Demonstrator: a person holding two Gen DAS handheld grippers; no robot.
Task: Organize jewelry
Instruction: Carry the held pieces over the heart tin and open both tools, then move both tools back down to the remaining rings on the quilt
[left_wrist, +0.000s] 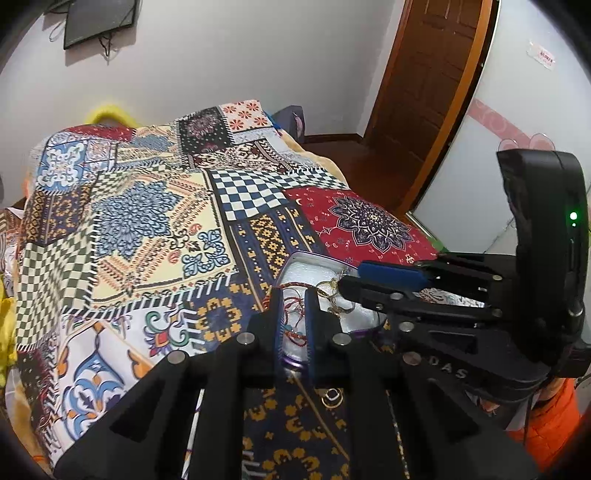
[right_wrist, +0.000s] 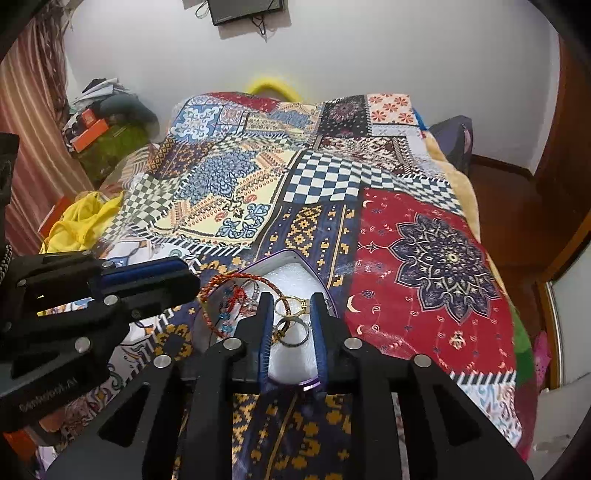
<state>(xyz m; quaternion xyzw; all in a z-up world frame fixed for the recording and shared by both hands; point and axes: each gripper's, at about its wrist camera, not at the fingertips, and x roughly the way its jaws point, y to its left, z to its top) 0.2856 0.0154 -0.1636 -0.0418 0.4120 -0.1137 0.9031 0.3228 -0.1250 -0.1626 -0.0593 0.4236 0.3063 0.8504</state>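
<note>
Right hand-held gripper (right_wrist: 289, 295) parted over tin (right_wrist: 291, 254) rim — rings (right_wrist: 291, 321) between.

Left gripper (left_wrist: 293, 295) over purple-rimmed tray (left_wrist: 295, 258), fingers parted, red bracelet (left_wrist: 295, 334) between; right gripper (left_wrist: 345, 282) alongside on patchwork bedspread (left_wrist: 147, 221).
</note>
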